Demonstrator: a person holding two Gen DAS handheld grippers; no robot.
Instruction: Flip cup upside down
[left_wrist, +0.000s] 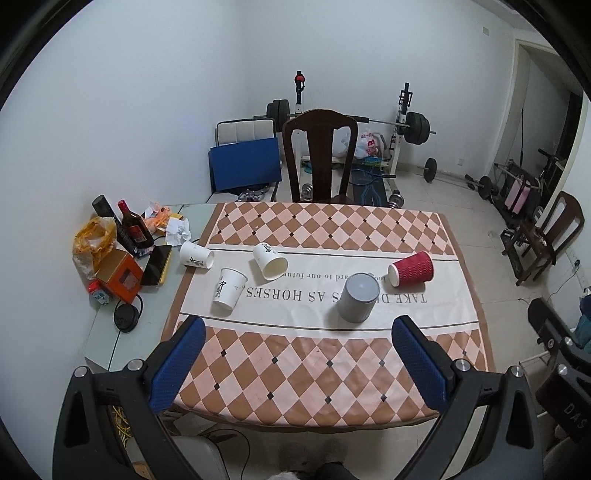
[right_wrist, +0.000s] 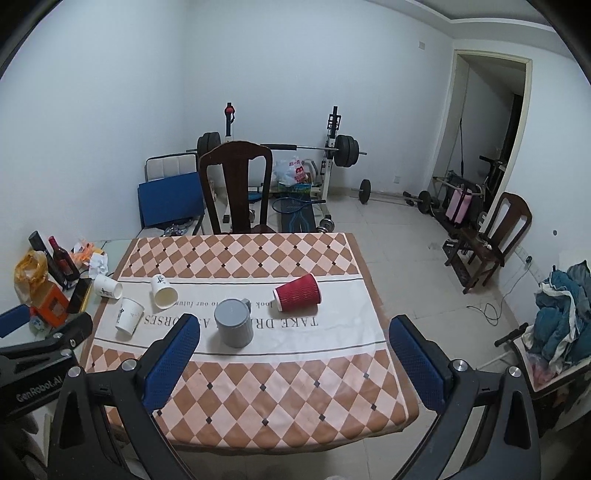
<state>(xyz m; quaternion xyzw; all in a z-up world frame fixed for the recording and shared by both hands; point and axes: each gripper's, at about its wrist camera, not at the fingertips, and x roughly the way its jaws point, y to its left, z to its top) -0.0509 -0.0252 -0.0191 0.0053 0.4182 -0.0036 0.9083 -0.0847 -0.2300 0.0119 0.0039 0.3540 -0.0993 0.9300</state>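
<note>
A grey mug (left_wrist: 358, 297) (right_wrist: 233, 328) stands upside down on the tablecloth. A red ribbed paper cup (left_wrist: 411, 274) (right_wrist: 297, 292) lies on its side behind it to the right. Two white paper cups (left_wrist: 270, 260) (left_wrist: 196, 254) lie on their sides at the left, also in the right wrist view (right_wrist: 164, 291) (right_wrist: 107, 287). A third white cup (left_wrist: 229, 288) (right_wrist: 128, 316) stands upside down. My left gripper (left_wrist: 299, 325) is open and empty over the table's near edge. My right gripper (right_wrist: 295, 328) is open and empty, held back from the cups.
The chequered tablecloth (left_wrist: 295, 369) covers the table. Bottles (left_wrist: 135, 229), an orange box (left_wrist: 122, 275), bags and a phone crowd the table's left strip. A dark wooden chair (left_wrist: 319, 155) stands behind the table. Weights and a bench stand by the far wall.
</note>
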